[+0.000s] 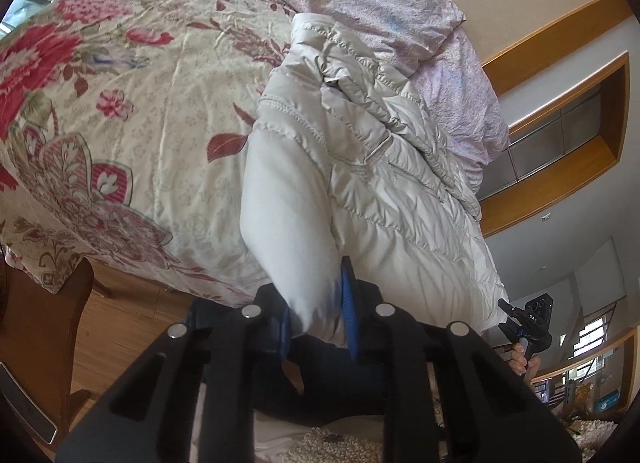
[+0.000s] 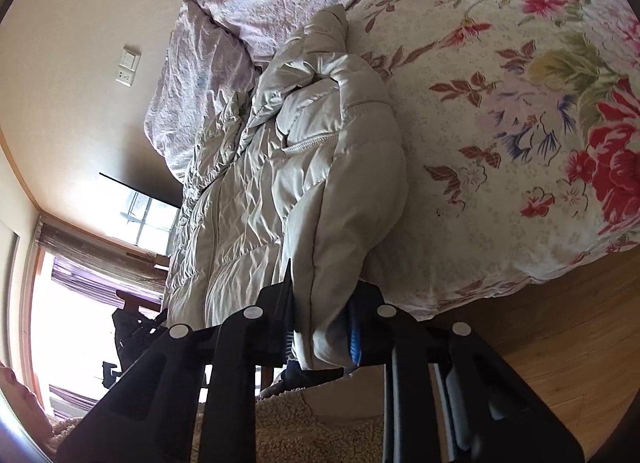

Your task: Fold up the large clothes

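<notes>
Floral bedspread [image 1: 132,111]; jacket [image 1: 360,183], no labels.

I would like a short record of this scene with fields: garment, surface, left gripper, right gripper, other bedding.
garment: pale puffer jacket, crumpled, near edge lifted
surface: bed with floral quilt
left gripper: left gripper shut on a puffy edge of the jacket
right gripper: right gripper shut on another edge of the jacket
other bedding: lilac blanket heaped at the far end of the jacket
</notes>
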